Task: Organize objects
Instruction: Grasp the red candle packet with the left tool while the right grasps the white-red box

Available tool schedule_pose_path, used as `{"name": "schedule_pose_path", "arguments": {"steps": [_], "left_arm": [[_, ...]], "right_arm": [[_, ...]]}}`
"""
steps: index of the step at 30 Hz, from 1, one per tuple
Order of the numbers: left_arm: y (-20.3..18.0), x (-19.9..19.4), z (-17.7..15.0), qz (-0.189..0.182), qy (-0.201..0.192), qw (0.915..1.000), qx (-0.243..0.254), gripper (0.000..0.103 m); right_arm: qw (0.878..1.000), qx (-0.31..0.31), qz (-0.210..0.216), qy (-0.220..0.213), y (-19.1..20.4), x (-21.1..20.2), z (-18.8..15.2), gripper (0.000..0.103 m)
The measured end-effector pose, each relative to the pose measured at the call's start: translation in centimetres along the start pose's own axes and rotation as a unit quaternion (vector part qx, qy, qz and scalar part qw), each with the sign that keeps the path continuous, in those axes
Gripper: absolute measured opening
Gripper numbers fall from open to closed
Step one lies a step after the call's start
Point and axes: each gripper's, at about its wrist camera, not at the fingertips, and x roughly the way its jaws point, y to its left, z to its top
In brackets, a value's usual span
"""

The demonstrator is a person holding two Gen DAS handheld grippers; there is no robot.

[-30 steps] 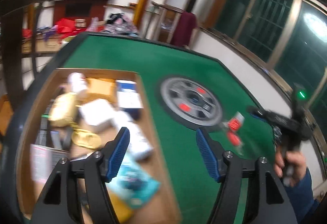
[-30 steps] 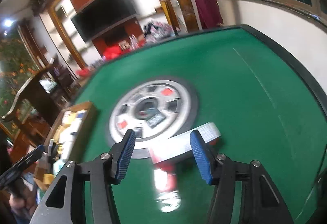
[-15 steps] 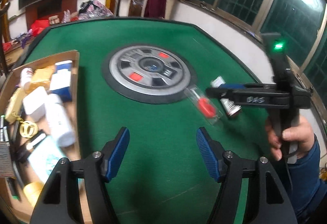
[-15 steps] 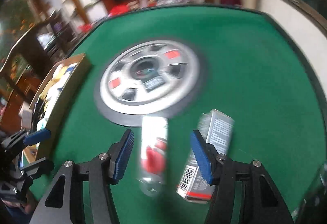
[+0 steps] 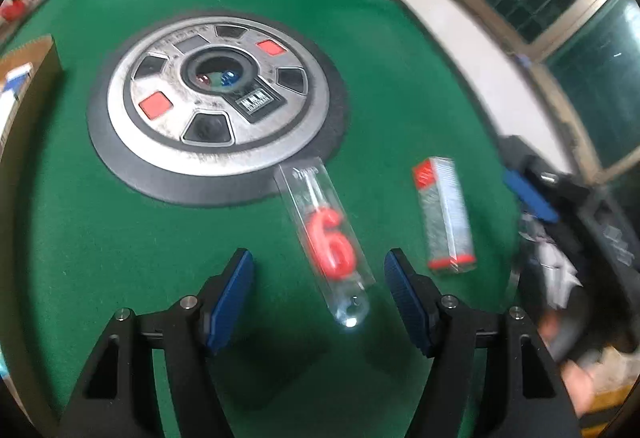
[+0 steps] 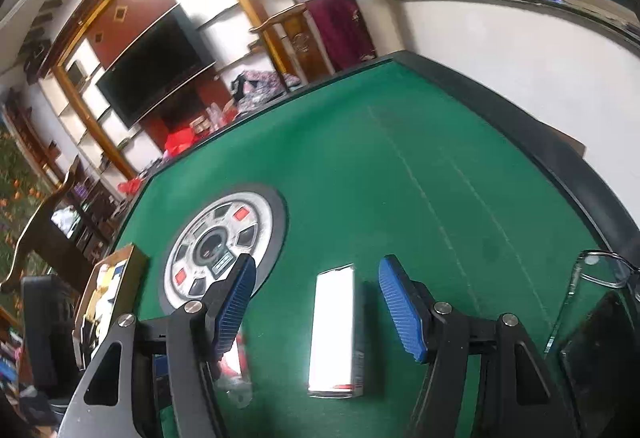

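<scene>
A clear plastic pack with a red number-6 candle lies on the green felt table, between and just ahead of my open left gripper. A small silver and red box lies to its right. In the right wrist view the same box lies flat between the blue pads of my open right gripper, and the candle pack shows partly behind the left finger. The right gripper also shows blurred at the right edge of the left wrist view.
A round silver and black hub sits in the table's middle. A cardboard box of assorted items stands at the left. A clear glass container is at the right edge of the right wrist view. The table's black rim is near.
My left gripper swung right from the cardboard box to the candle pack. My right gripper let the pack and the silver box down on the felt and now straddles the box.
</scene>
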Motion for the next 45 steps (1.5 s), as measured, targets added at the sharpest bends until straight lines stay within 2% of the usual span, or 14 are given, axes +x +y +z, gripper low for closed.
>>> {"name": "schedule_pose_path", "arguments": {"steps": [6, 7, 9, 12, 20, 23, 25, 26, 29, 30, 31, 37, 43, 45], "left_arm": [[-1.9, 1.9, 1.1, 0.045, -0.010, 0.9984, 0.033, 0.066], [-2.0, 2.0, 1.1, 0.057, -0.014, 0.9973, 0.043, 0.063], [-2.0, 1.8, 0.7, 0.074, -0.022, 0.9947, 0.068, 0.044], [-1.1, 1.2, 0.1, 0.059, -0.027, 0.9937, 0.092, 0.038], [2.6, -1.6, -1.8, 0.063, -0.042, 0.9903, 0.117, 0.039], [2.4, -1.6, -2.1, 0.063, -0.057, 0.9885, 0.125, 0.040], [1.8, -1.5, -2.6, 0.082, -0.067, 0.9839, 0.144, 0.040], [1.4, -0.8, -2.5, 0.095, -0.071, 0.9807, 0.155, 0.041], [0.8, -0.6, -3.1, 0.125, -0.089, 0.9735, 0.170, 0.042], [0.8, -0.7, -3.1, 0.126, -0.090, 0.9735, 0.169, 0.042], [1.0, -0.7, -3.1, 0.123, -0.092, 0.9744, 0.165, 0.042], [0.4, -0.5, -3.4, 0.137, -0.102, 0.9692, 0.177, 0.038], [0.4, -0.6, -3.5, 0.137, -0.102, 0.9690, 0.178, 0.037], [0.2, -0.5, -3.6, 0.141, -0.104, 0.9677, 0.181, 0.030]], "right_arm": [[1.000, 0.028, 0.009, 0.006, -1.0, -0.5, 0.5, 0.070], [0.999, 0.030, 0.012, 0.007, -1.1, -0.5, 0.5, 0.070], [1.000, 0.027, 0.009, 0.009, -1.1, -0.4, 0.5, 0.070], [1.000, 0.024, 0.009, 0.016, -1.2, -0.2, 0.2, 0.071], [0.997, -0.023, -0.033, 0.060, 0.3, 2.0, -1.0, 0.071], [0.992, -0.065, -0.063, 0.083, 1.6, 3.4, -2.0, 0.070], [0.989, -0.086, -0.078, 0.092, 2.1, 4.0, -2.8, 0.070], [0.987, -0.095, -0.090, 0.094, 2.4, 4.3, -3.1, 0.069], [0.982, -0.110, -0.111, 0.109, 2.3, 5.2, -3.9, 0.045], [0.980, -0.120, -0.120, 0.104, 2.3, 5.2, -4.1, 0.040], [0.979, -0.126, -0.125, 0.104, 2.4, 5.2, -4.1, 0.030], [0.980, -0.132, -0.111, 0.100, 2.7, 5.0, -4.4, 0.029], [0.979, -0.141, -0.107, 0.100, 3.4, 5.4, -4.6, 0.029], [0.979, -0.141, -0.106, 0.100, 3.5, 5.4, -4.7, 0.029]]}}
